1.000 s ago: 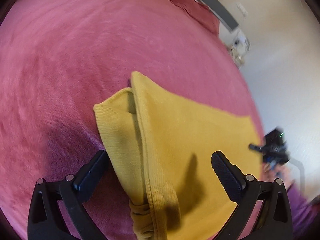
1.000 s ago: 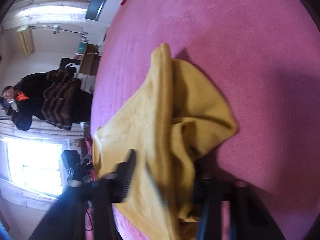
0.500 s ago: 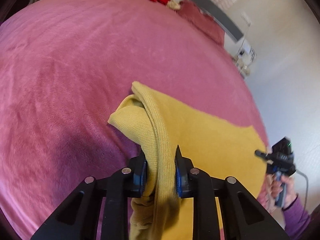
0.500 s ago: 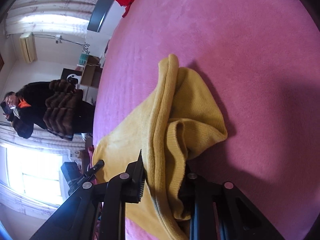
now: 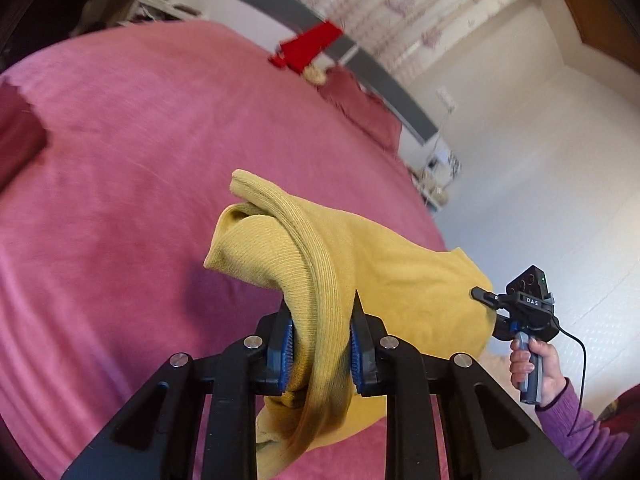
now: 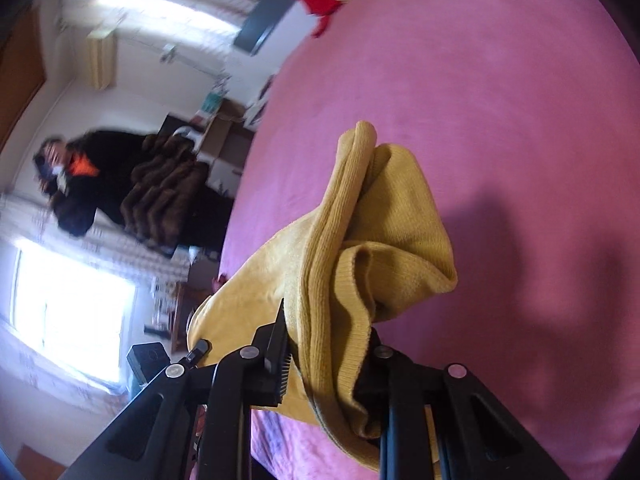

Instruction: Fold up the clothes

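Change since 1 s ago: left gripper [image 5: 322, 344], then spread wide either side of the yellow sweater [image 5: 384, 284], is now clamped tight on a bunched ribbed fold of it. Right gripper [image 6: 326, 354] has likewise closed on its fold. Both folds are raised clear of the pink bedspread [image 5: 120, 184], which sat closer under the cloth before; more of the room now shows.

Item 1, yellow sweater: stretched between the 2 grippers above the bedspread, hem hanging down at the near edge.

Left wrist view only: the person's hand [image 5: 534, 364] in a purple sleeve [image 5: 580, 436] holding the right gripper's handle at right; a red cloth [image 5: 310, 46] and dark red pillow [image 5: 360, 108] at the far end.

Right wrist view only: a bystander in a dark coat [image 6: 132, 184] at left, beside a bright window [image 6: 68, 316].
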`<state>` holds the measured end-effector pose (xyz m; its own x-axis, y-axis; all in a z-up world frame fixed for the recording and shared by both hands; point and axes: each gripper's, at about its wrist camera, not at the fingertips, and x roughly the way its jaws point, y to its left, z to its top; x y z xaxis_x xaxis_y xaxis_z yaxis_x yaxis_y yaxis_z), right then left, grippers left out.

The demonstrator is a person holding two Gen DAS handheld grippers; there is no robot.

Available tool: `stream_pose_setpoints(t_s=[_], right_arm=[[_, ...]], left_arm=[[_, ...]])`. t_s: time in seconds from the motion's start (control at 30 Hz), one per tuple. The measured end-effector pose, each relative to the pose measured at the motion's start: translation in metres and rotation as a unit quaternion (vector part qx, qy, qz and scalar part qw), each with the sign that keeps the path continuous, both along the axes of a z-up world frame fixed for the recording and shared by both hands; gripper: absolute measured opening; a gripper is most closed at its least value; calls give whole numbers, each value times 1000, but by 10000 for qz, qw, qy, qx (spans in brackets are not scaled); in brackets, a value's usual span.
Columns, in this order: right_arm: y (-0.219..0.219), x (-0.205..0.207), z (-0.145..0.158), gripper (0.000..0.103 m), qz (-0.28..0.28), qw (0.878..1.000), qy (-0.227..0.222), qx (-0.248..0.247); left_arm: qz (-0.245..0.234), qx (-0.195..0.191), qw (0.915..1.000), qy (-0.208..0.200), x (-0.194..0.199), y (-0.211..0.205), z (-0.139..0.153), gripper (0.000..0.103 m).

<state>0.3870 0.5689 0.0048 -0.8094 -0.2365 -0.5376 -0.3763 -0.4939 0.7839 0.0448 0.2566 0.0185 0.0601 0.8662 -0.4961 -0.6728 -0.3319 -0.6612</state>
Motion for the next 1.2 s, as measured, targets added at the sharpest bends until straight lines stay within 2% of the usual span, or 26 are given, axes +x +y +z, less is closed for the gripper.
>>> stream_pose_setpoints(t_s=[0.13, 0.3, 0.43, 0.6, 0.8, 0.93, 1.03, 1.2], right_arm=[[-40, -56, 40, 20, 475, 9986, 61, 207], [-102, -171, 57, 20, 1179, 9927, 76, 231], [-158, -283, 55, 20, 1782, 9838, 118, 164], [-235, -419, 37, 20, 2455, 9693, 40, 115], [-323, -540, 4, 20, 3065, 9514, -172, 242], [-358, -586, -34, 20, 3274, 9436, -397, 283], [-372, -611, -53, 20, 3359, 9398, -530, 322], [-378, -640, -62, 20, 3563, 9319, -528, 429]], left_arm=[[592, 112, 9979, 234, -19, -78, 19, 24], [1397, 210, 9887, 510, -45, -178, 37, 24], [2176, 185, 9735, 677, -76, -250, 35, 24], [3100, 94, 9468, 861, -119, -317, 17, 24], [3982, -134, 9167, 315, -188, -361, -45, 24], [4285, -342, 9029, -14, -215, -372, -84, 24], [4339, -376, 9002, -23, -221, -384, -100, 24], [4441, -210, 8957, -11, -210, -392, -102, 24]])
